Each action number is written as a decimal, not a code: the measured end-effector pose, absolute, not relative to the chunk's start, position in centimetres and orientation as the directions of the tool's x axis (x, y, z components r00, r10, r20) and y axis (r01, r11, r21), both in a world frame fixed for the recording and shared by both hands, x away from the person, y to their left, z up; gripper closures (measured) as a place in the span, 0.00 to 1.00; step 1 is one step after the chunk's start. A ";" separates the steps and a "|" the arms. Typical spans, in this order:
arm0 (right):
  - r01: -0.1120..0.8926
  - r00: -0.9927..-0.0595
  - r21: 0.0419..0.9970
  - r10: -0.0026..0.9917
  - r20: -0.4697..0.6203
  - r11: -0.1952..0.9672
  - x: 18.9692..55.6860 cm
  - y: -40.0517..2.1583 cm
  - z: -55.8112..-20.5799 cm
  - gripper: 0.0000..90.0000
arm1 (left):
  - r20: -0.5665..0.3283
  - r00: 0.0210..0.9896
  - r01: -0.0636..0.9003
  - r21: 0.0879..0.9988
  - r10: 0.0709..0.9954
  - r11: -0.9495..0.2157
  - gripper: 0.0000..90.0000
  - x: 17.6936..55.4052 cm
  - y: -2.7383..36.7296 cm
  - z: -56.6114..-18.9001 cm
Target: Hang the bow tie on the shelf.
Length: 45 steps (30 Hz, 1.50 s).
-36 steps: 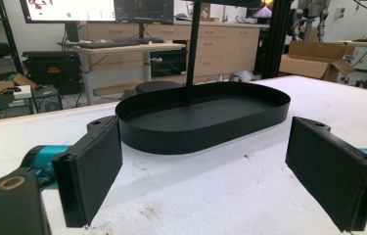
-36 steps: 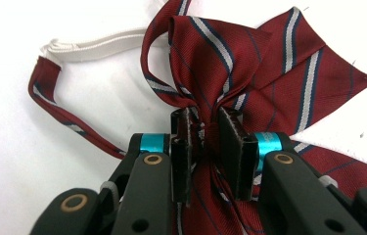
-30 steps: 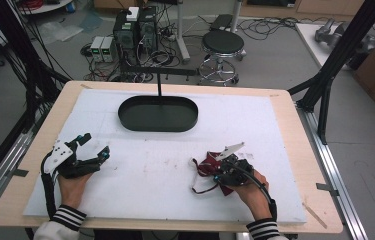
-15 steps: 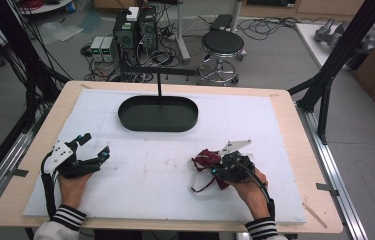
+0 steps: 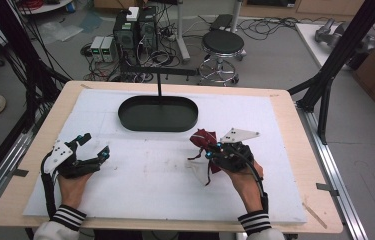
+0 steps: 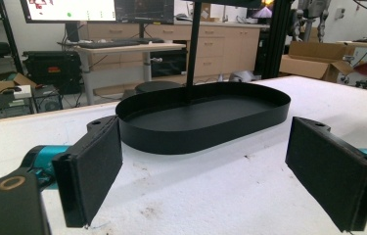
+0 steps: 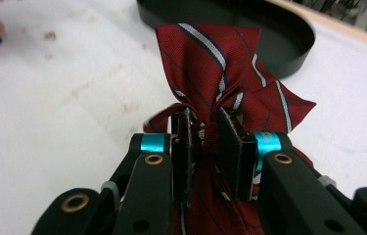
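Note:
A dark red bow tie with white and navy stripes (image 7: 215, 68) is pinched at its knot between the jaws of my right gripper (image 7: 208, 142), which is shut on it. In the high view the bow tie (image 5: 203, 139) sits just above the white mat, right of centre, with its straps trailing down beside the right gripper (image 5: 214, 150). My left gripper (image 5: 91, 146) rests at the left of the mat, open, with nothing between its pads (image 6: 93, 174). A black oval tray (image 5: 158, 114) lies at the back centre, and its wall (image 6: 205, 134) faces the left gripper.
A thin black post (image 5: 159, 87) rises behind the tray. The white foam mat (image 5: 145, 185) covers a wooden table (image 5: 295, 125). Black frame struts (image 5: 335, 65) stand at the right, cables and a stool (image 5: 222, 45) beyond the table.
The right gripper has carried the bow tie a little up and toward the tray. The left gripper has stayed where it was.

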State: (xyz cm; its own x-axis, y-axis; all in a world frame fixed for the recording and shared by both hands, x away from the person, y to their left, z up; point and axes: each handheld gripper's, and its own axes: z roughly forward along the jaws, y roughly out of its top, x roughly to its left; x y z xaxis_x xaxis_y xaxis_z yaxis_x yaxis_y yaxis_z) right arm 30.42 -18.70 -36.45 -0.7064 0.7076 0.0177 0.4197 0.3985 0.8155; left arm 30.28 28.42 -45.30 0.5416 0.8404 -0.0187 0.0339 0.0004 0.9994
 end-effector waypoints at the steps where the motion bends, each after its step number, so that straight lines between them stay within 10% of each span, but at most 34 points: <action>1: 0.420 -0.706 0.816 0.708 0.018 0.398 30.4 -18.7 -36.4 0.85 | -0.019 0.542 0.034 0.999 0.840 0.001 0.16 30.3 28.4 -45.3; 45: 0.260 -0.565 0.939 0.824 -0.041 0.224 38.6 -13.5 -29.8 0.84 | -0.019 0.539 0.035 0.999 0.842 0.001 0.16 30.3 28.4 -45.3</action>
State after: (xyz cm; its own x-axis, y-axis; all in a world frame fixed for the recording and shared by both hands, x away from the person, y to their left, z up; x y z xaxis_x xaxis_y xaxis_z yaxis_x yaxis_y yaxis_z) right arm 38.57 -13.48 -29.79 -0.5648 0.8242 -0.0406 0.2597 0.2243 0.9393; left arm 30.30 28.43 -45.29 0.5392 0.8419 -0.0195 0.0348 0.0008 0.9994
